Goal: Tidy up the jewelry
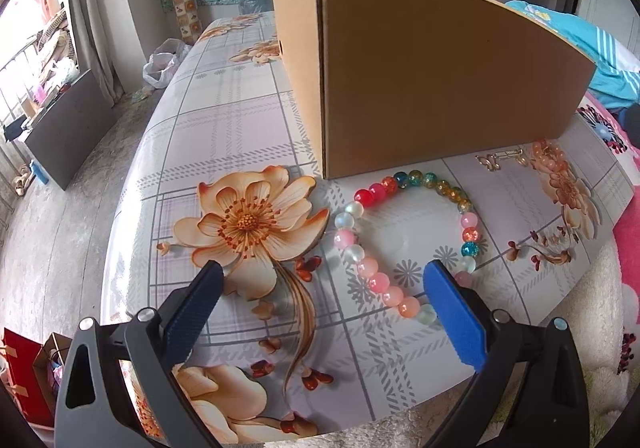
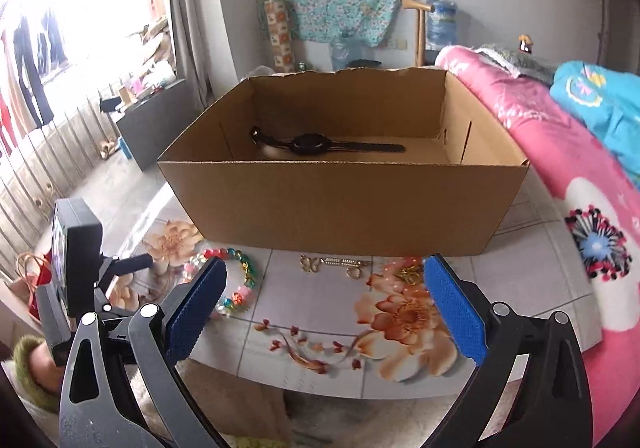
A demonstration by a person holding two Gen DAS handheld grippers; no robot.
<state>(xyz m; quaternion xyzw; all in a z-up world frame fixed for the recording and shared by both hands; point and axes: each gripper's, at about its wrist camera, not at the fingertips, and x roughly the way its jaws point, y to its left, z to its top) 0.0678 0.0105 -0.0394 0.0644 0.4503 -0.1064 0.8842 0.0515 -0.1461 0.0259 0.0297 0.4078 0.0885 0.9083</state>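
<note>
A colourful bead bracelet [image 1: 404, 244] lies on the flowered table in front of a cardboard box [image 1: 432, 79]. My left gripper [image 1: 324, 276] is open and empty, low over the table, its right finger at the bracelet's near right side. A gold butterfly chain [image 1: 500, 159] and a gold-and-pink piece [image 1: 548, 151] lie at the box's foot. In the right wrist view the box [image 2: 340, 203] is open and holds a black watch [image 2: 320, 144]. The bracelet [image 2: 236, 280], gold chain [image 2: 336, 264] and gold piece [image 2: 412, 272] lie before it. My right gripper [image 2: 324, 280] is open and empty above them.
A pink blanket [image 2: 560, 175] and blue cloth [image 2: 604, 111] lie right of the table. The table edge [image 1: 132, 183] drops to the floor on the left. The left gripper's body [image 2: 76, 260] shows at the left of the right wrist view.
</note>
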